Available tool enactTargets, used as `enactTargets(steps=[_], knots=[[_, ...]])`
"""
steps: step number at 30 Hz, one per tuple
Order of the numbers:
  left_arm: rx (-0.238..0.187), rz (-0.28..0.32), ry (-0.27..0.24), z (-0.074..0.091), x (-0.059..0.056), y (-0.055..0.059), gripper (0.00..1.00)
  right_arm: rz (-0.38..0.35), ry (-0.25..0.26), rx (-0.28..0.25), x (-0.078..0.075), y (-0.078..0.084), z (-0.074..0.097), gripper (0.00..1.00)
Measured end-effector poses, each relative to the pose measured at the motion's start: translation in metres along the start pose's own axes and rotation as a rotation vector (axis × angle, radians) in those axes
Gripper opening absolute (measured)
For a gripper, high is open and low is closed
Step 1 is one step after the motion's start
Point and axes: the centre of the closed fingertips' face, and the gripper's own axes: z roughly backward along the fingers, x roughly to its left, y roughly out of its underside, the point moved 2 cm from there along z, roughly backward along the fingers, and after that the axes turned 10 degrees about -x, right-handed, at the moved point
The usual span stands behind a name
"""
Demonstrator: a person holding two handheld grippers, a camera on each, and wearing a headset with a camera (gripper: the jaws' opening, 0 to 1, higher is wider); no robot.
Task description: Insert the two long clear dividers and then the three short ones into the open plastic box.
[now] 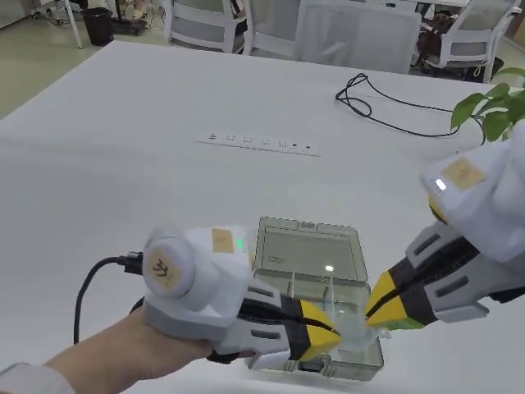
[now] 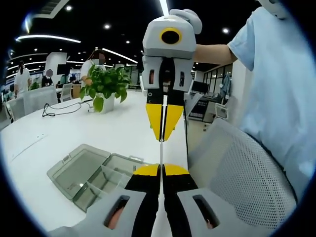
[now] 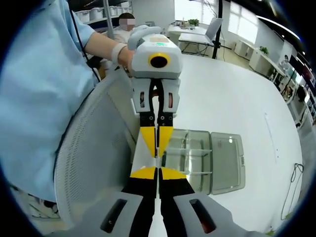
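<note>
Left gripper point(image 1: 326, 335) and right gripper point(image 1: 371, 312), jaws clamped on opposite ends of a thin clear plastic divider point(image 2: 161, 152), suspend it between their tips, over the open translucent grey plastic box point(image 1: 308, 256), seemingly to line it up with the slots.

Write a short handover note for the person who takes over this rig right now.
Left gripper: shut on one end of a thin clear plastic divider.
Right gripper: shut on its other end.
They hold it above the open grey-clear plastic box on the white table.
Done: some dividers already stand in the box; number unclear.
Left: lower this one into its slots, then check for more.
</note>
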Motion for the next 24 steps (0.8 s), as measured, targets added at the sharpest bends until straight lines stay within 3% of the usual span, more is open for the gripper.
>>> enactTargets(steps=[7,11,14,18,21,24], knots=[[0.005,0.015,-0.005,0.0,0.0,0.002,0.0,-0.003,-0.005,0.011,0.001,0.001,0.0,0.02],[0.005,0.029,-0.039,0.001,0.005,0.002,0.0,-0.007,0.004,0.011,0.0,0.001,0.0,0.02],[0.016,0.017,-0.102,0.007,0.015,0.005,0.15,-0.012,0.035,0.03,-0.01,0.005,0.003,0.02],[0.028,0.0,-0.17,0.016,0.026,0.01,0.38,-0.028,0.127,0.062,-0.03,0.015,0.01,0.02],[0.038,0.007,-0.211,0.022,0.032,0.014,0.51,-0.041,0.144,0.087,-0.035,0.021,0.01,0.02],[0.065,-0.018,-0.298,0.032,0.044,0.019,0.73,-0.049,0.151,0.115,-0.04,0.029,0.007,0.02]])
